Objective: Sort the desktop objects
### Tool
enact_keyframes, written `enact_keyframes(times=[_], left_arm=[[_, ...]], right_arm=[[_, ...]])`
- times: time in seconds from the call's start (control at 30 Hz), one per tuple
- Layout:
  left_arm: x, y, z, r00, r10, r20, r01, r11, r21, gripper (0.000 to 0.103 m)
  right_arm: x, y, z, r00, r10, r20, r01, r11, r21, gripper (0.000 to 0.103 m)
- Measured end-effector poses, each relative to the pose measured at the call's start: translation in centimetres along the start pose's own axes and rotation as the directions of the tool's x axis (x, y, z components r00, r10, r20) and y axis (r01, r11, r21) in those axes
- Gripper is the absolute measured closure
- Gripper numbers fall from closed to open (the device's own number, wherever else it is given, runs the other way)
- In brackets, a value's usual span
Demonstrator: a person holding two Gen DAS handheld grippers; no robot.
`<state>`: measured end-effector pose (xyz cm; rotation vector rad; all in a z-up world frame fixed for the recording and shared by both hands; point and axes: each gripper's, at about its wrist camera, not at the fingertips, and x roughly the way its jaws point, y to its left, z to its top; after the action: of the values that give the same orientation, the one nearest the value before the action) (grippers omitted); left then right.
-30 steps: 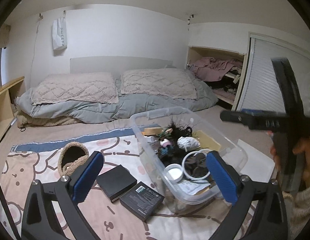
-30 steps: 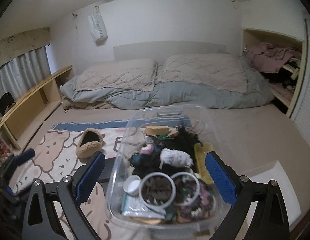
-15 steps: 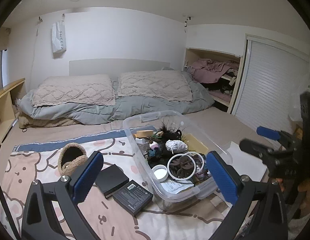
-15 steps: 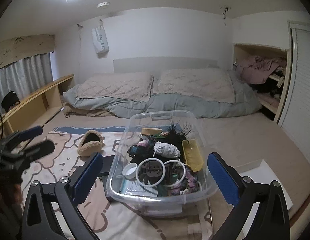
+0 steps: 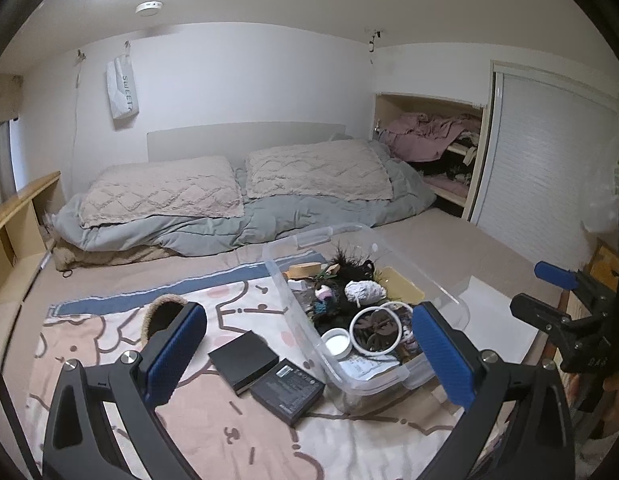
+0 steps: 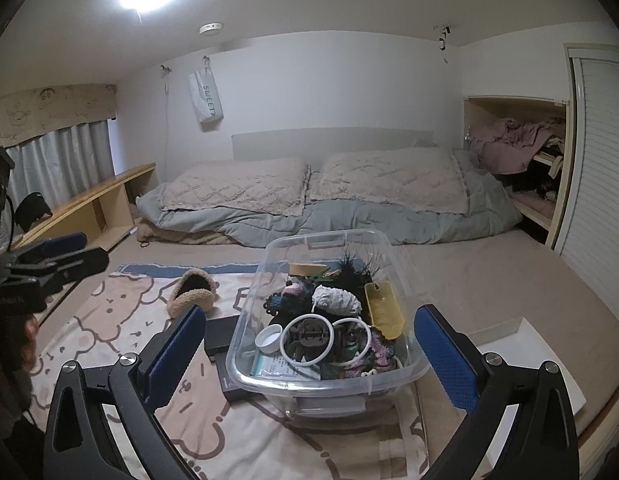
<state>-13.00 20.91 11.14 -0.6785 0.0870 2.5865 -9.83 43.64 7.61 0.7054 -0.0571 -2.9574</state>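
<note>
Pale pink blanket (image 5: 213, 432) printed with brown cartoon outlines and darker pink spots, edged by a blue band along its far side; clear plastic bin (image 6: 249, 344) crammed with black feathery tufts, a white ball of yarn (image 6: 336, 300), a yellow tray (image 6: 385, 312), two white rings (image 6: 307, 342) around brown pieces, a small white lid (image 6: 269, 338) and pink-and-teal crochet bits. Two black boxes (image 5: 265, 372) beside it, a tan fuzzy slipper (image 6: 191, 292) with a black inside, a flat white tray (image 6: 525, 340). Blue textured pads (image 5: 443, 360) on black frames, beige quilted diamond-pattern pillows (image 5: 161, 192) over a grey-green duvet (image 5: 269, 220), and a white wall bag (image 6: 205, 98) with grey lettering.
</note>
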Motion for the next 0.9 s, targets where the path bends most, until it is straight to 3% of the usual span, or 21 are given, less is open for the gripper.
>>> enact_keyframes(times=[0.4, 0.9], left_arm=[[-0.5, 3.9, -0.5, 0.999, 0.044, 0.016, -0.043, 0.998, -0.036, 0.0], [-0.6, 10.7, -2.9, 0.987, 0.15, 0.059, -0.148, 0.988, -0.046, 0.0]], right_arm=[[0.8, 2.3, -0.9, 0.999, 0.021, 0.028, -0.02, 1.0, -0.023, 0.0], [3.8, 9.0, -1.5, 0.989, 0.109, 0.105, -0.102, 0.992, -0.068, 0.0]])
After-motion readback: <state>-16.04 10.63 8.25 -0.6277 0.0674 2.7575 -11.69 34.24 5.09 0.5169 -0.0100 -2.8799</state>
